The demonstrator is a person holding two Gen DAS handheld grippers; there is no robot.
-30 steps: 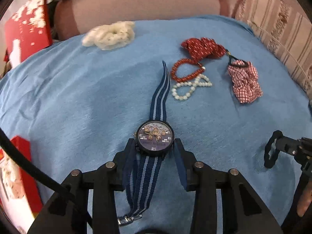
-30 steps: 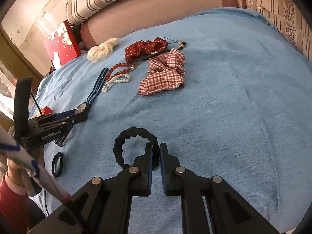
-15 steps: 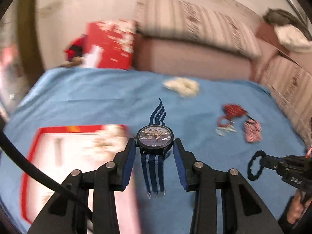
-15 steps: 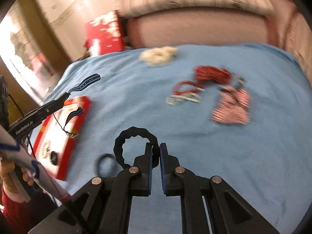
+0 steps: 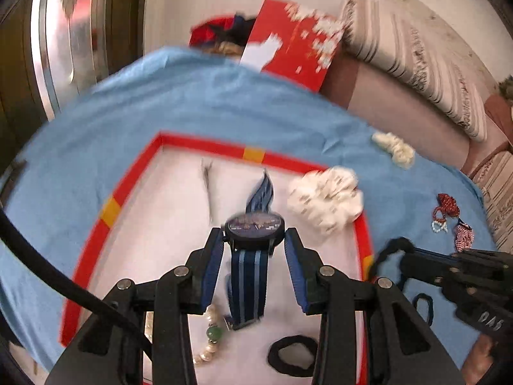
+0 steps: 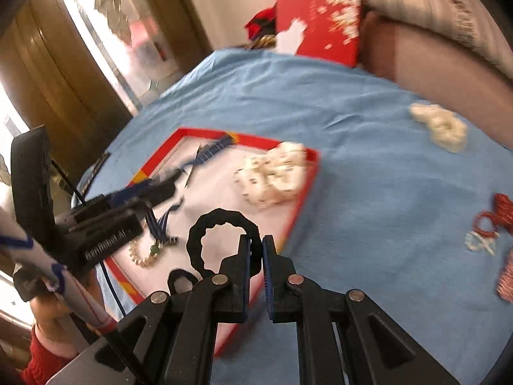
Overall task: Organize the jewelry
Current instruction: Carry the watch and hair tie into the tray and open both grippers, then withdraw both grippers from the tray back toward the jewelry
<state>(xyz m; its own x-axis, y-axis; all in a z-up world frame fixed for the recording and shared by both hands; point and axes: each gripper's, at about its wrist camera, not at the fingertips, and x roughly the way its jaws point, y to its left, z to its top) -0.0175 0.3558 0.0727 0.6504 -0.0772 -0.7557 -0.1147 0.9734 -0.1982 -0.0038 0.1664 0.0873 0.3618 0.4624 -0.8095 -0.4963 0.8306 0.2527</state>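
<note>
My left gripper (image 5: 254, 243) is shut on a blue-striped watch (image 5: 255, 229) and holds it above the red-rimmed white tray (image 5: 205, 146). The strap hangs down between the fingers. My right gripper (image 6: 256, 250) is shut on a black wavy hair ring (image 6: 221, 240), held over the tray's near right edge (image 6: 304, 189); it also shows in the left wrist view (image 5: 388, 253). In the tray lie a white scrunchie (image 5: 327, 199), a pearl bracelet with a green bead (image 5: 211, 337), a black hair tie (image 5: 291, 354) and a thin pin (image 5: 206, 183).
On the blue bedspread (image 6: 368, 128) lie a cream scrunchie (image 6: 439, 126), red and white bead bracelets (image 6: 487, 231) and a red checked scrunchie (image 5: 465, 237). A red box lid (image 6: 317, 19) leans at the back. Another black hair tie (image 5: 423, 304) lies beside the tray.
Both grippers swung left from the jewelry pile to the tray. The left lifted the watch off the bedspread and carried it over the tray; the right carried the black ring alongside.
</note>
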